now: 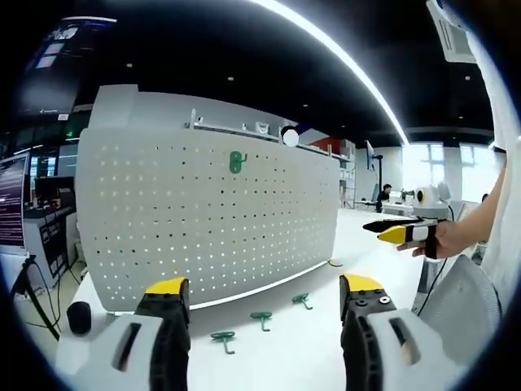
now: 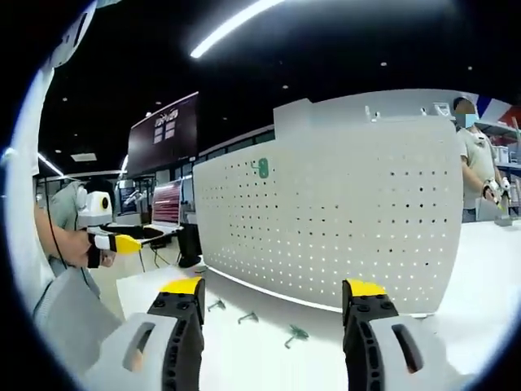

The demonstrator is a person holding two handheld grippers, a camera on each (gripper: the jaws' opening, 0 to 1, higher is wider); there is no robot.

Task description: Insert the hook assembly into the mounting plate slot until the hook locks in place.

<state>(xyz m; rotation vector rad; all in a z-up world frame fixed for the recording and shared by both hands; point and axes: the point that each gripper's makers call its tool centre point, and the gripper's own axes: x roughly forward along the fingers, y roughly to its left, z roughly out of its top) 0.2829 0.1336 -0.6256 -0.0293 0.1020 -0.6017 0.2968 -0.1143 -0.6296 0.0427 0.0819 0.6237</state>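
Hooks lie loose on the white table (image 1: 326, 244) in front of the upright pegboard (image 1: 212, 216): three green hooks (image 1: 261, 317) in a row near its base. One more green hook (image 1: 236, 161) already hangs high on the board. The left gripper (image 1: 264, 305) hovers above the table with jaws wide apart, holding nothing. The right gripper (image 2: 273, 305) is likewise spread wide and empty, facing the pegboard (image 2: 342, 220) and the hooks (image 2: 295, 333) on the table.
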